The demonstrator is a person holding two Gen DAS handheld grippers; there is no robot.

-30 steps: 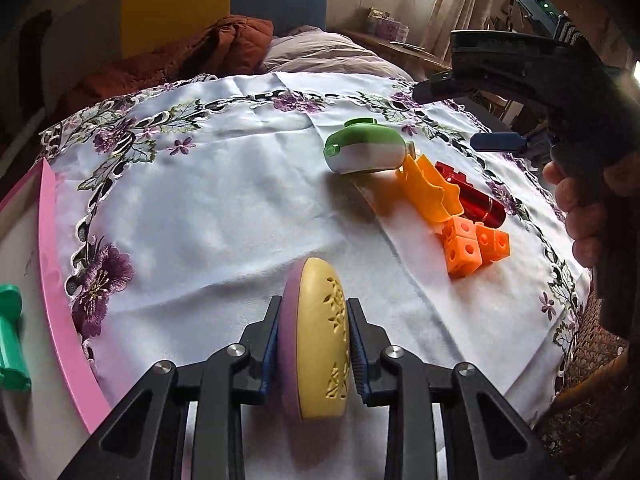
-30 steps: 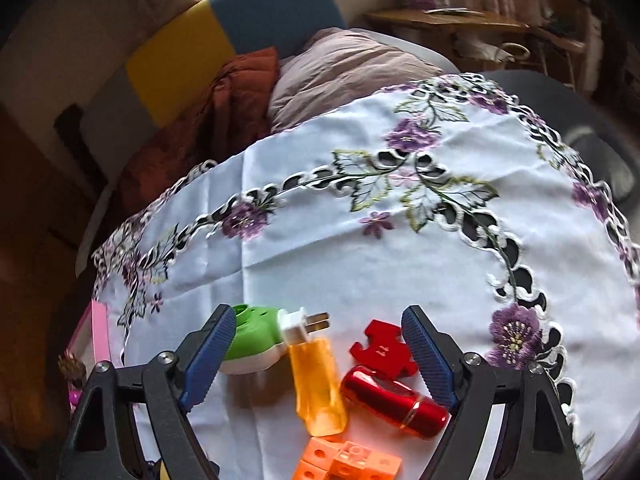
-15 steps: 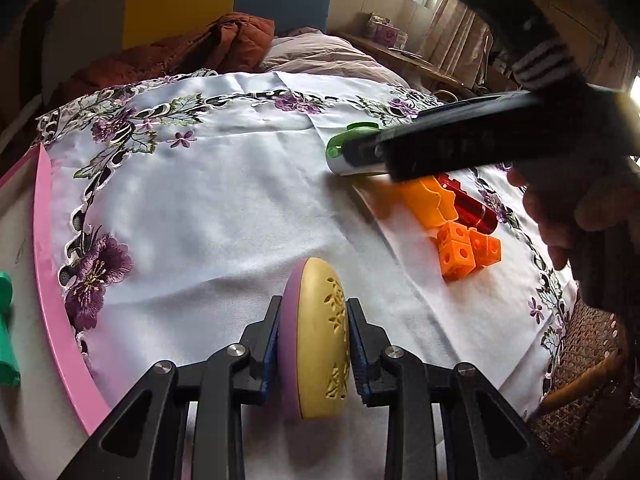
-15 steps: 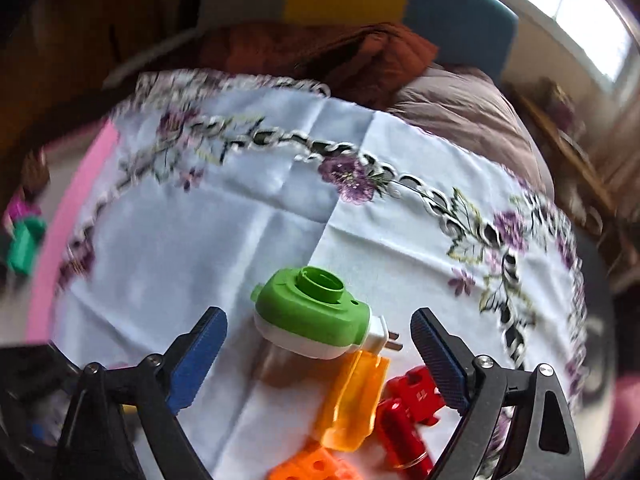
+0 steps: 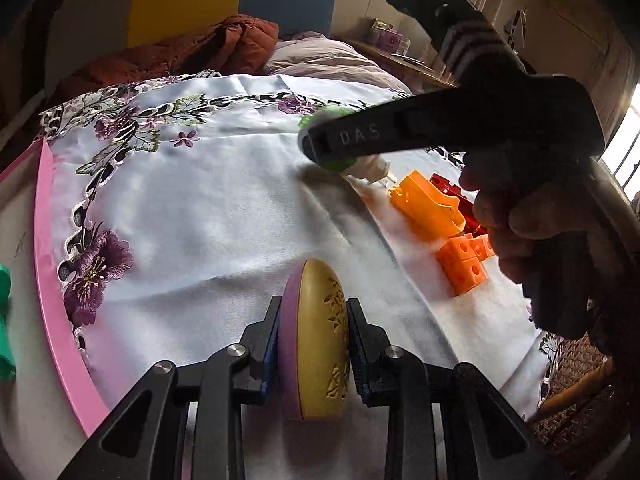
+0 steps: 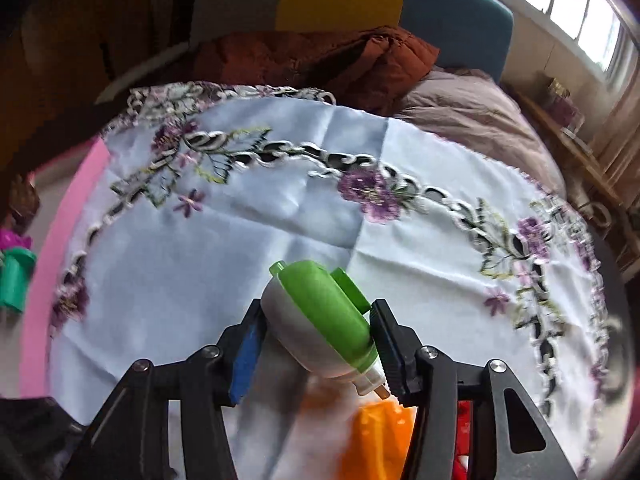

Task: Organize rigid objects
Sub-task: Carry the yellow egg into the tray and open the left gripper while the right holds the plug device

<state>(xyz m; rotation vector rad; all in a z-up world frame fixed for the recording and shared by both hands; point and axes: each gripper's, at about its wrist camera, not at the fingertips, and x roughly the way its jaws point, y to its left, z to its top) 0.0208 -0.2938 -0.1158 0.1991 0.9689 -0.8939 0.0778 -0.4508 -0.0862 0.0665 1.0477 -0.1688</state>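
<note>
- Where the right gripper (image 6: 318, 344) fills the lower middle of its own view, its jaws have just been closing and now clasp the green-and-white plug-in device (image 6: 320, 320), which sits tilted between the pads with its metal prongs toward the lower right.
- Seen from the left wrist, that same device (image 5: 332, 166) is mostly hidden behind a black gripper finger; only a green edge and a white end show.
- Low in the left wrist view, the left gripper (image 5: 314, 344) is clenched on a yellow-and-purple oval case (image 5: 316, 340), held on edge; the bottom of the case is lost behind the jaws.
- An orange plastic piece (image 5: 426, 206) lies at centre right on the white embroidered cloth (image 5: 200, 208), with orange blocks (image 5: 464, 260) just below it and a red object (image 5: 448, 186) behind it, partly covered by the person's hand (image 5: 516, 216).
- In the right wrist view the orange piece (image 6: 376, 440) is blurred and cut off by the bottom edge.
- A pink rim (image 5: 52, 264) bounds the surface at the left.
- A teal object (image 6: 14, 280) at the left edge is cropped and too unclear to name.
</note>
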